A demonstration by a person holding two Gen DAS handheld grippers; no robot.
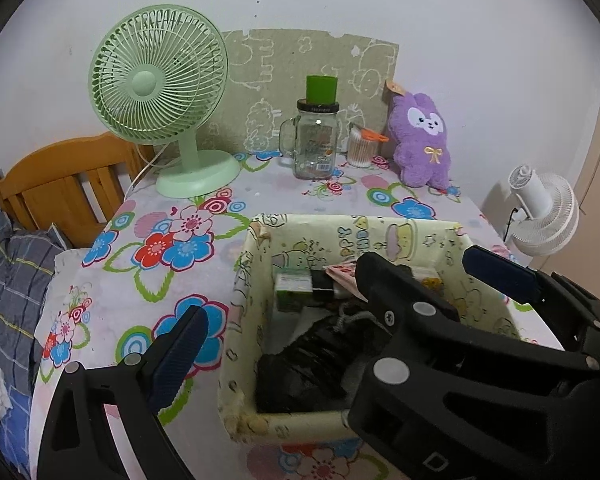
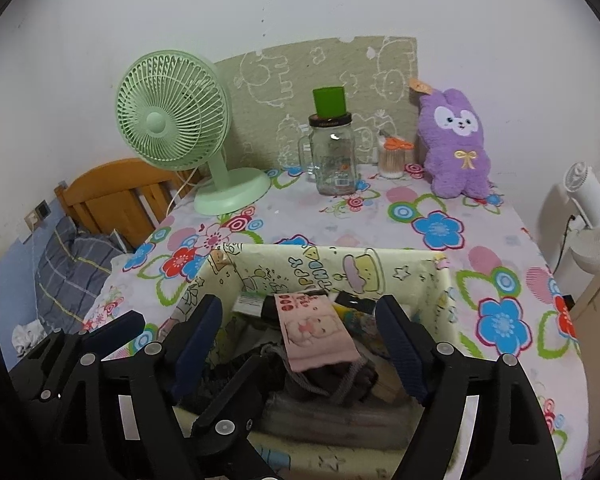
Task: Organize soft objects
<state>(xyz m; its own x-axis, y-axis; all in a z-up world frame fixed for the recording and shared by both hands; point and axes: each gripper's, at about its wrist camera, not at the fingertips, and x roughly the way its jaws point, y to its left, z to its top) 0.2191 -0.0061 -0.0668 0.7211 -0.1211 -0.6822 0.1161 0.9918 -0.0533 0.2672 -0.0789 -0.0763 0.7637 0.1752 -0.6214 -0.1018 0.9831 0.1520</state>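
A purple plush rabbit (image 1: 420,140) stands upright at the back right of the flowered table, leaning on the wall; it also shows in the right wrist view (image 2: 454,144). A cream cartoon-print storage box (image 1: 380,236) sits at the front, holding a black soft bundle (image 1: 304,364) and small packets. In the right wrist view the box (image 2: 300,264) shows a pink pouch (image 2: 316,328) on top. My left gripper (image 1: 332,312) is open, empty, over the box's near left corner. My right gripper (image 2: 300,336) is open, empty, straddling the box's contents.
A green desk fan (image 1: 160,92) stands at the back left. A glass jar mug with a green cup on top (image 1: 316,136) and a cotton-swab tub (image 1: 360,146) stand mid-back. A wooden headboard (image 1: 60,180) and bedding lie left; a white fan (image 1: 540,208) stands right.
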